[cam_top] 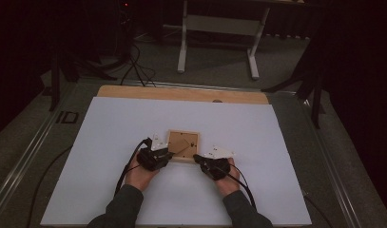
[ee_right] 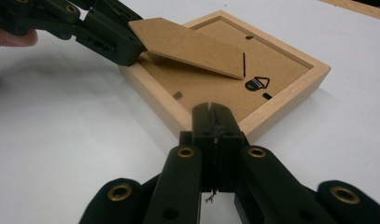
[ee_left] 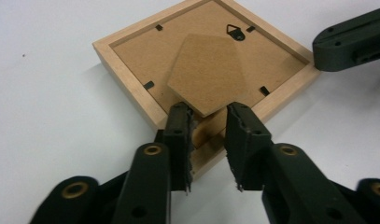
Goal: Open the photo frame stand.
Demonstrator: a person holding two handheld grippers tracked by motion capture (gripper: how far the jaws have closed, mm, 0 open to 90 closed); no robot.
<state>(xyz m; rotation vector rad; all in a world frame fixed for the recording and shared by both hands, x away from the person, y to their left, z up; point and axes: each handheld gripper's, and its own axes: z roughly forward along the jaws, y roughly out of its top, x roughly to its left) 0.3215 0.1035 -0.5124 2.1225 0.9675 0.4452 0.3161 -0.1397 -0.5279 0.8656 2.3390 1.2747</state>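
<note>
A light wooden picture frame (cam_top: 183, 146) lies face down on the white board, its brown backing (ee_left: 145, 51) up. Its pointed stand flap (ee_left: 206, 74) is tilted up off the backing (ee_right: 281, 65). My left gripper (ee_left: 205, 112) is at the frame's near left corner, its jaws closed on the two slanted edges of the flap's tip (ee_right: 141, 25). My right gripper (ee_right: 211, 109) is shut with nothing between its jaws, and its tips rest on the frame's wooden rim (ee_right: 271, 107) at the near right corner. A small metal hanger (ee_right: 256, 84) sits on the backing.
The white board (cam_top: 134, 190) covers most of a wooden table whose far edge (cam_top: 181, 94) shows behind it. The person's hands (cam_top: 139, 175) and sleeves come in from the bottom. Cables (cam_top: 139, 61) and a white desk frame (cam_top: 219, 28) stand on the floor beyond.
</note>
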